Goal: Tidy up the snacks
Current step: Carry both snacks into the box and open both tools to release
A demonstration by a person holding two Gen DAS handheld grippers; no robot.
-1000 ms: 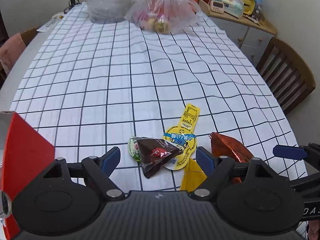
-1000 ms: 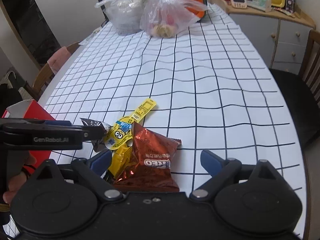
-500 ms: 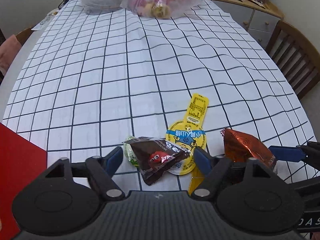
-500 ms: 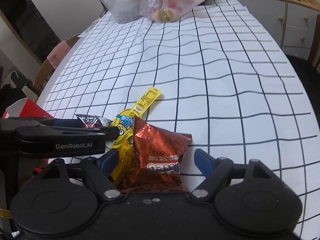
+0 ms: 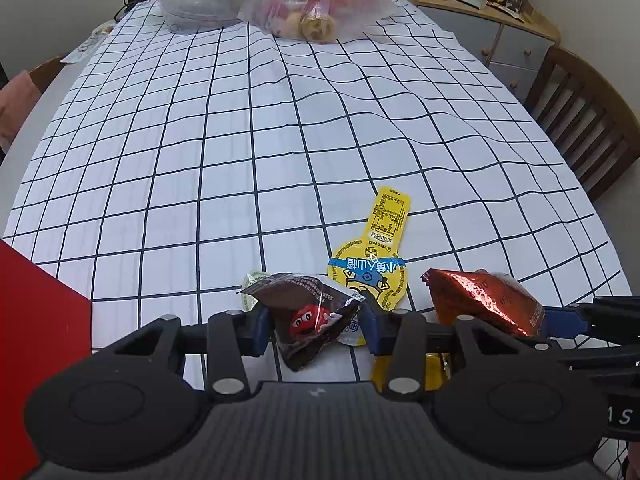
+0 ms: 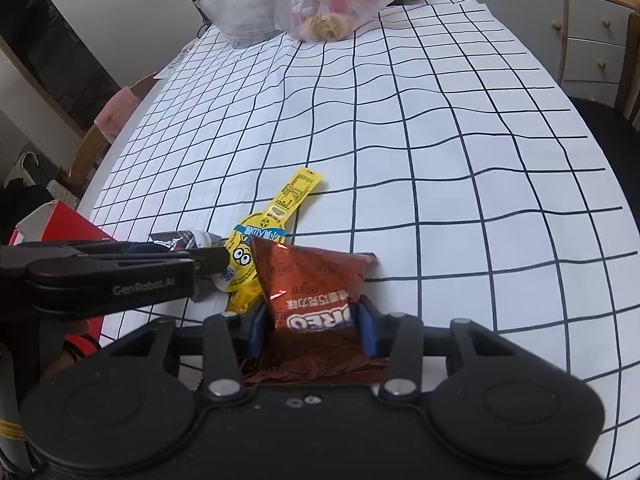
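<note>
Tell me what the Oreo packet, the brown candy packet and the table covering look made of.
Oreo packet: metallised foil film, judging by its shiny, crinkled copper-red glints. Brown M&M's packet: glossy plastic film, creased and reflective. Checked tablecloth: matte, thin and rippled; fabric or paper, cannot tell.

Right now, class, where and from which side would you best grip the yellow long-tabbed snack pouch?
Grip the narrow flat tab of the yellow pouch, coming from the far side. It lies bare on the tablecloth, while the round body is partly under the brown packet in the left gripper.
</note>
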